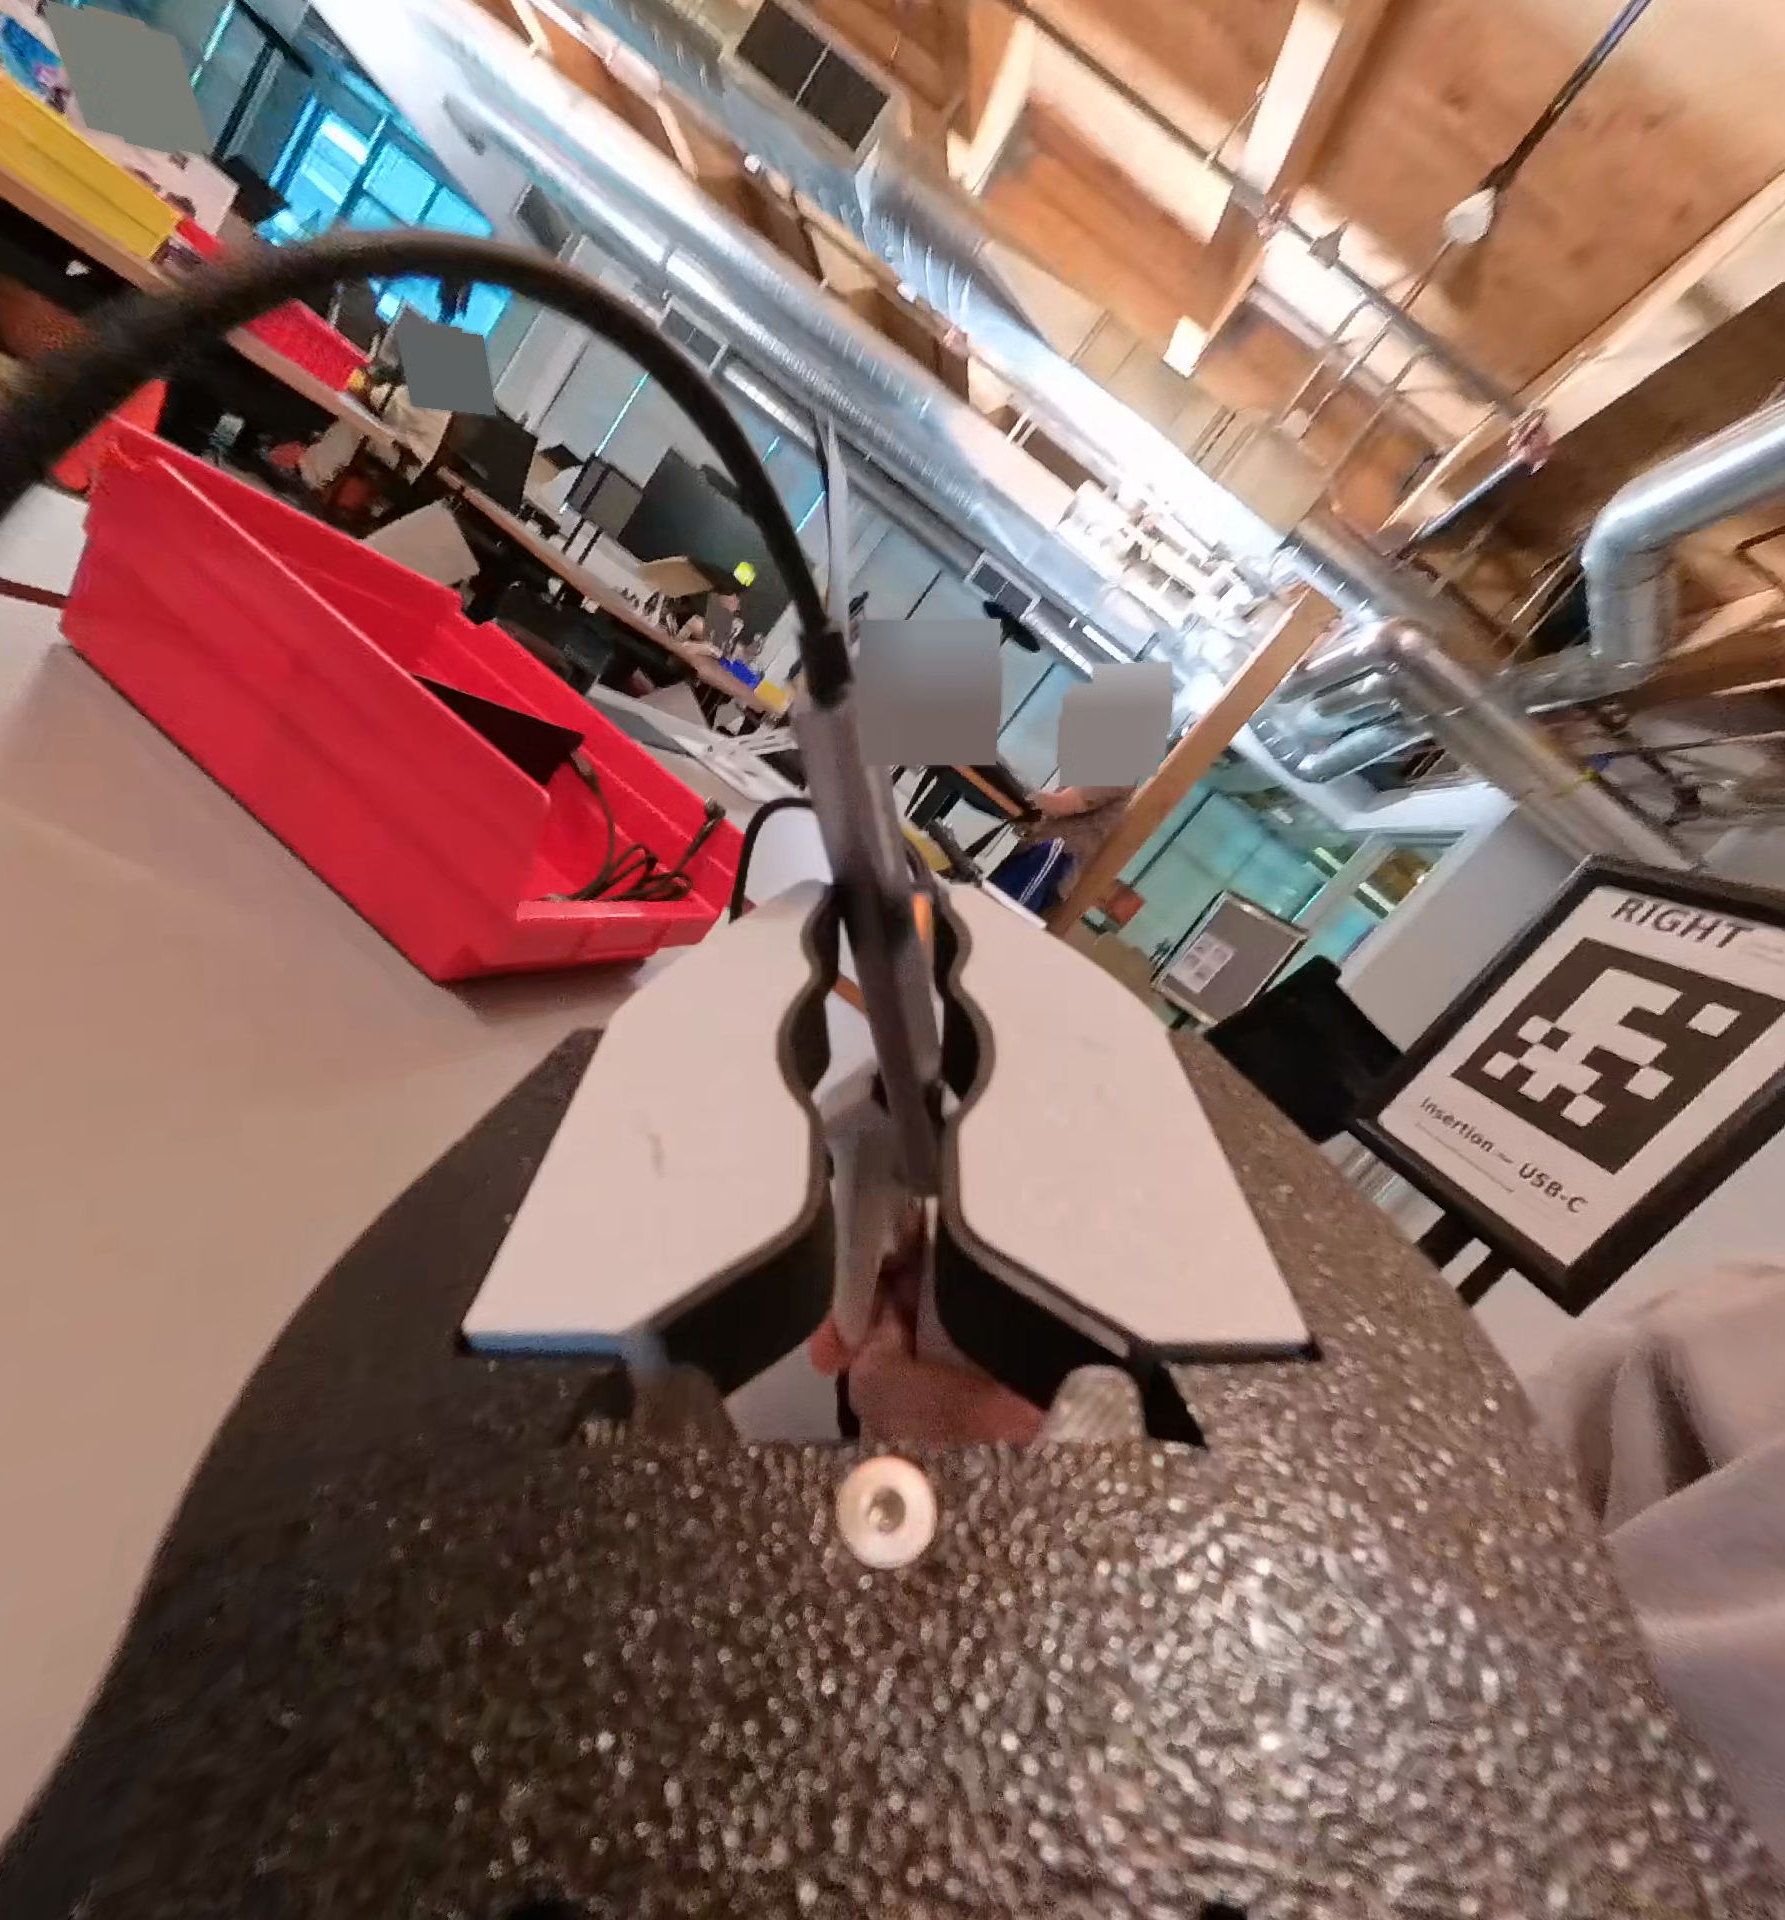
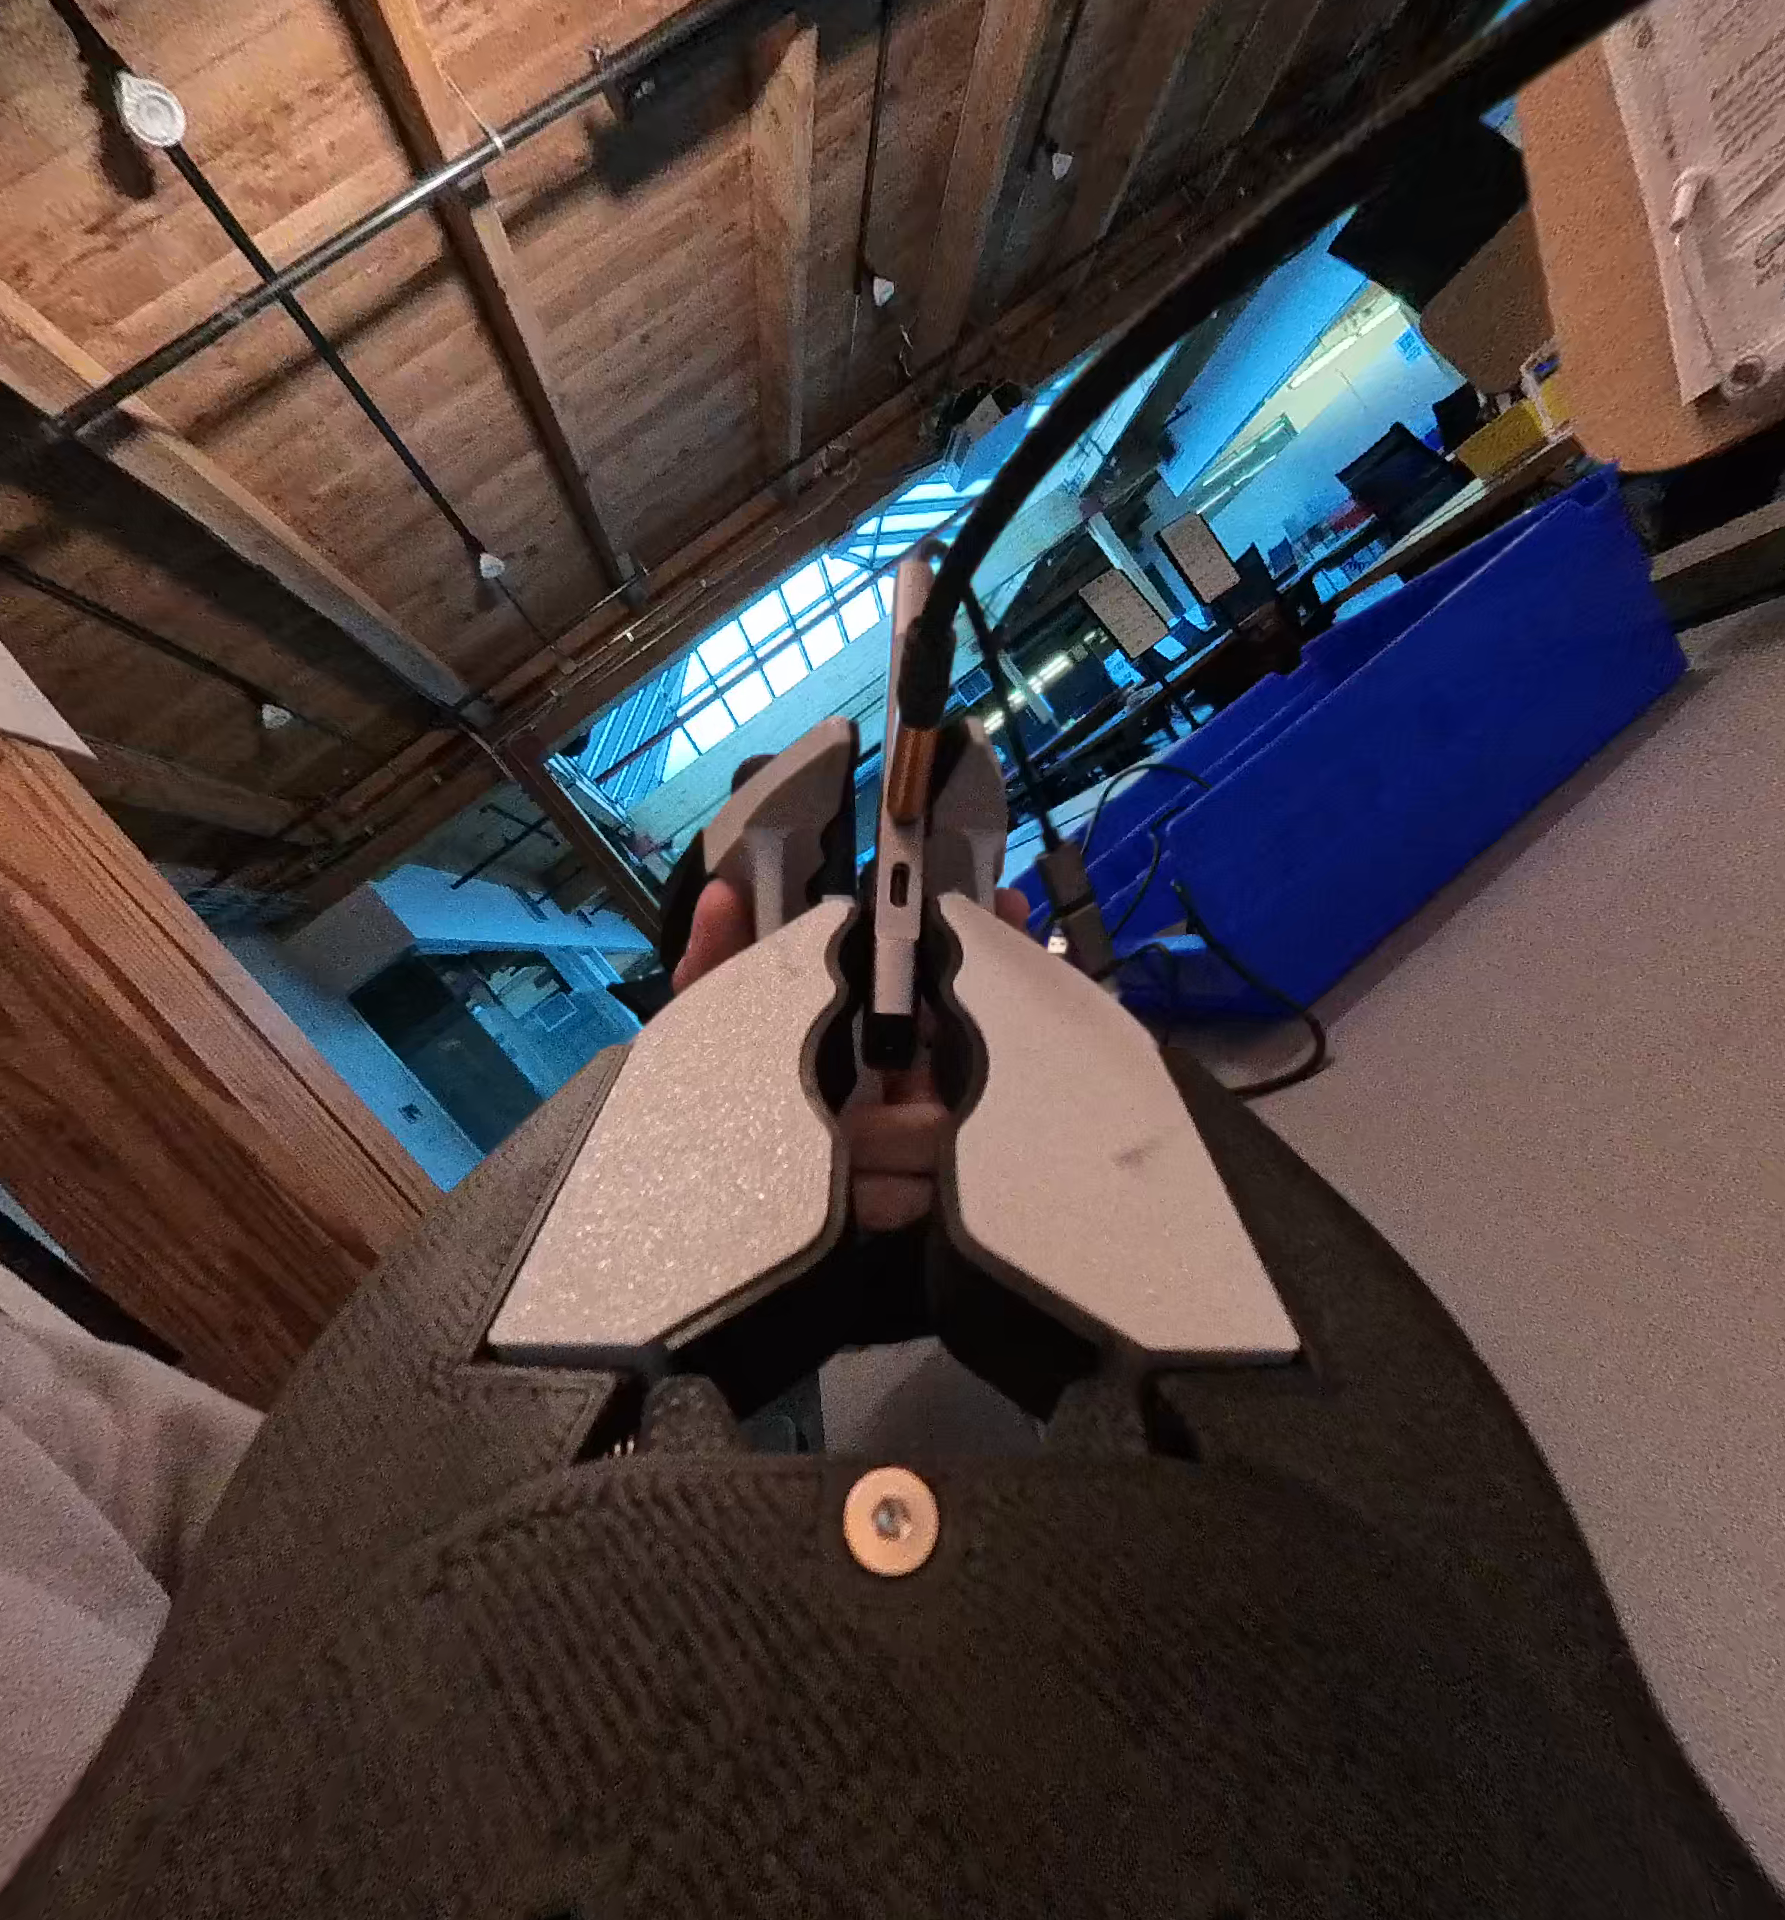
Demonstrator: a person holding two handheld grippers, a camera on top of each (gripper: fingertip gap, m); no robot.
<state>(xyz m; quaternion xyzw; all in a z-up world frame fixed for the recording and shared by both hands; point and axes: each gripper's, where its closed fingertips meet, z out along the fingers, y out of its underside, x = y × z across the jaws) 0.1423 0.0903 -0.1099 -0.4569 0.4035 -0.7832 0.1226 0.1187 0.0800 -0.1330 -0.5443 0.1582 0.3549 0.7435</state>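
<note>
My right gripper (image 2: pixel 893 920) is shut on a thin grey slab-like device (image 2: pixel 893 940) that has a small port on the edge facing me, and holds it upright above the table. My left gripper (image 1: pixel 888 920) is shut on the plug (image 1: pixel 867 831) of a black cable (image 1: pixel 555 270). In the right wrist view the plug (image 2: pixel 914 774) has an orange-gold body and lies right against the device, between the left gripper's fingers (image 2: pixel 784 821). The cable (image 2: pixel 1127 374) arcs up and away. Whether the plug sits in a port is hidden. A hand shows behind both grippers.
A red bin (image 1: pixel 296 707) holding cables stands on the grey table (image 1: pixel 140 1039) to the left. A framed sign with a black-and-white marker (image 1: pixel 1636 1060) stands at the right. A blue bin (image 2: pixel 1387 790), loose cables (image 2: pixel 1272 1018) and a wooden post (image 2: pixel 88 987) show in the right wrist view. Only a small space, under 4 cm, lies between the two pairs of fingers.
</note>
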